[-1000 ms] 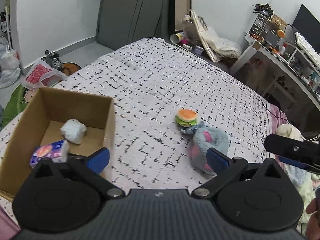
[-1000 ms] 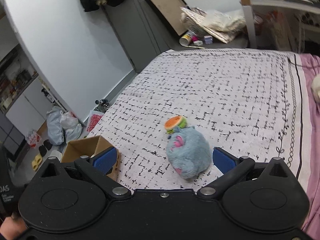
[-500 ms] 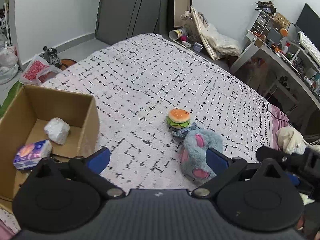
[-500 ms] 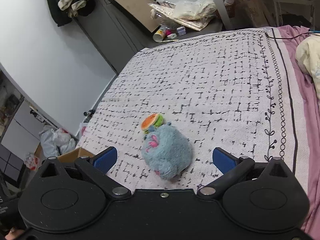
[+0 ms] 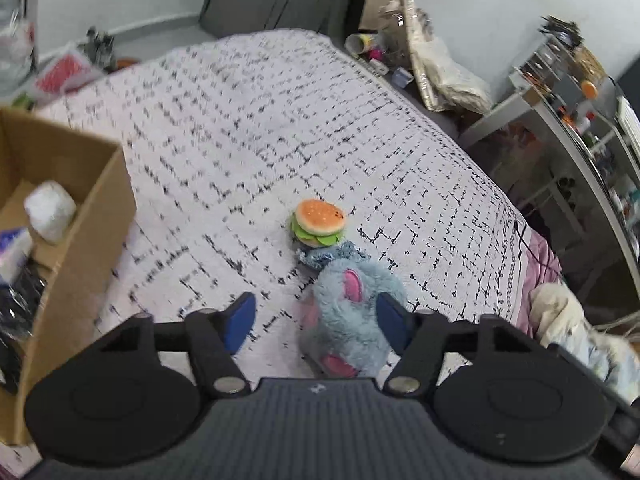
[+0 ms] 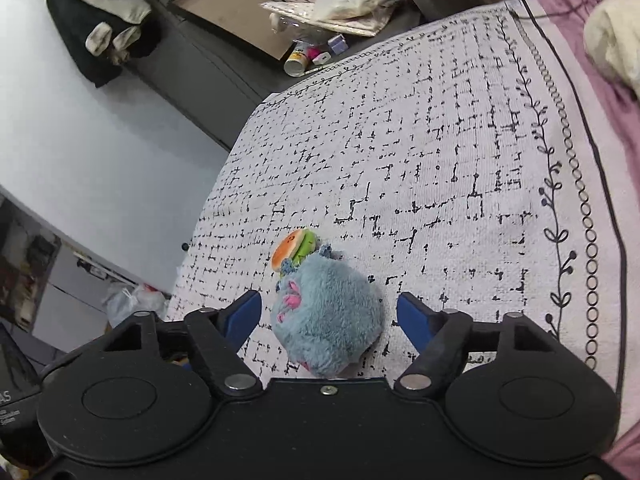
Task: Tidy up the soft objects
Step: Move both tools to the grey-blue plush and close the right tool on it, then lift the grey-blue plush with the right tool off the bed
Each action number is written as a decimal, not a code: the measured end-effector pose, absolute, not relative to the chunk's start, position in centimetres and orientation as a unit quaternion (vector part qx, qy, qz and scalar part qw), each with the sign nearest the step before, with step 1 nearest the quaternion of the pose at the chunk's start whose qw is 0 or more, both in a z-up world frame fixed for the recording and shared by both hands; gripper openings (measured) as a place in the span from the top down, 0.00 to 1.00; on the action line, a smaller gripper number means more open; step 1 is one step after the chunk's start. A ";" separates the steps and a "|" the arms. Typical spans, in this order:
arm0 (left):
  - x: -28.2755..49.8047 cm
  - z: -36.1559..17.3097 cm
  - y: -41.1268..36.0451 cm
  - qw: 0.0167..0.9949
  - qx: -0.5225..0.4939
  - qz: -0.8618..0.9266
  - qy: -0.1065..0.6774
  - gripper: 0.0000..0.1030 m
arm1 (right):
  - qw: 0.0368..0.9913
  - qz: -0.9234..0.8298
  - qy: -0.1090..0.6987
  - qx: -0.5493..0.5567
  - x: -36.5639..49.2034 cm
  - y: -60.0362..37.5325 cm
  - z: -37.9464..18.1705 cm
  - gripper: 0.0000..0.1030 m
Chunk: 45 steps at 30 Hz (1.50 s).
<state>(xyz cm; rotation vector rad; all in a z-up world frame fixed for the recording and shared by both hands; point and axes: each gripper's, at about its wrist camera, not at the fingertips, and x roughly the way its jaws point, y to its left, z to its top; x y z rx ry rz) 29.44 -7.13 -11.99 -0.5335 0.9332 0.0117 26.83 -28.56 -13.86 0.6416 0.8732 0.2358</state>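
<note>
Both hand-held grippers [image 5: 316, 320] [image 6: 330, 316] closed in, agape, around plush [image 6: 326, 320]; box [image 5: 80, 216] only left view.

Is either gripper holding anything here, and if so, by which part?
Nothing is held. Both the left gripper and right gripper are open around the blue plush toy, which lies on the bed.

fuzzy blue plush toy [image 6: 326, 332], smooth soft-looking burger toy [image 5: 319, 222], woven textured cloth bed cover [image 5: 248, 128], matt brown cardboard box [image 5: 86, 216], crinkly white wad [image 5: 50, 210] inside, matt black plastic left gripper [image 5: 316, 320], blue pads [image 5: 240, 316]
</note>
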 end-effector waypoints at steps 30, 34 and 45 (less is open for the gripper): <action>31.3 -15.2 -7.9 0.833 -0.301 -0.007 0.464 0.81 | 0.815 0.157 0.444 0.337 29.7 -27.5 -18.6 0.68; 30.4 -14.1 -7.8 0.840 -0.297 -0.013 0.454 0.81 | 0.820 0.161 0.436 0.335 28.8 -27.5 -17.6 0.70; 27.7 -11.3 -7.0 0.851 -0.291 -0.034 0.436 0.81 | 0.838 0.168 0.415 0.313 25.9 -26.5 -14.4 0.72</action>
